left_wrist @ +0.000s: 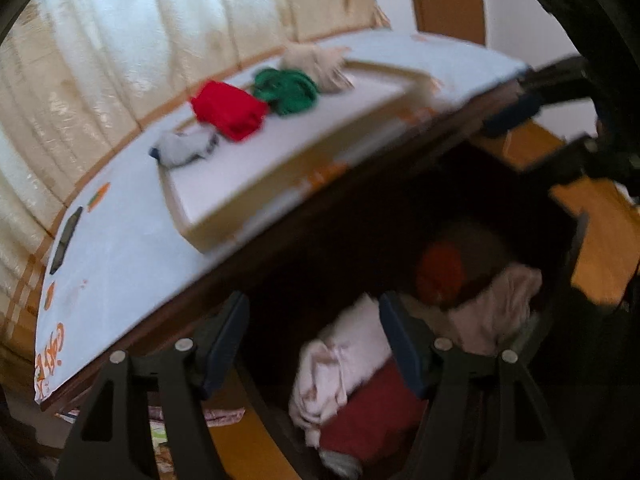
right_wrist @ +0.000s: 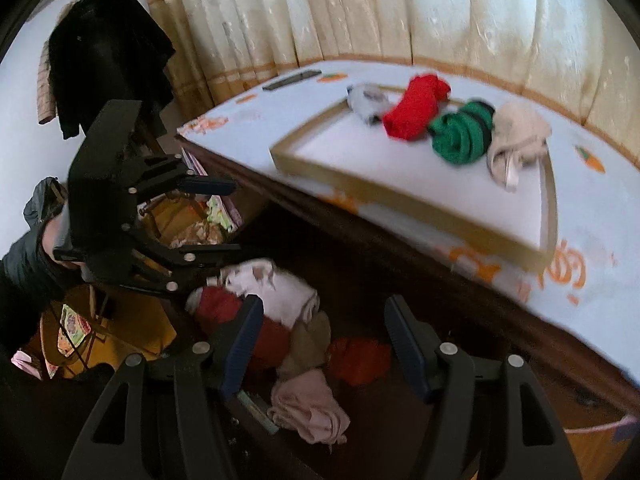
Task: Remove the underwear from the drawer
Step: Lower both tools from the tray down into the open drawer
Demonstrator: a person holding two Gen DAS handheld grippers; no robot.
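The open drawer (right_wrist: 400, 288) under the table holds several crumpled underwear: pale pink (right_wrist: 276, 284), dark red (right_wrist: 224, 312), orange-red (right_wrist: 360, 360) and beige-pink (right_wrist: 308, 408). In the left wrist view the drawer (left_wrist: 360, 240) shows pink (left_wrist: 340, 356), dark red (left_wrist: 376, 412) and orange-red (left_wrist: 440, 272) pieces. My left gripper (left_wrist: 314, 328) is open and empty above the drawer; it also shows in the right wrist view (right_wrist: 224, 216). My right gripper (right_wrist: 320, 336) is open and empty over the pile.
A shallow wooden tray (right_wrist: 400, 196) on the light blue tablecloth (right_wrist: 600, 240) holds grey-white (right_wrist: 366, 102), red (right_wrist: 416, 108), green (right_wrist: 460, 132) and beige (right_wrist: 516, 136) underwear. Curtains hang behind. A dark jacket (right_wrist: 108, 56) hangs at left. A remote (right_wrist: 292, 79) lies on the table.
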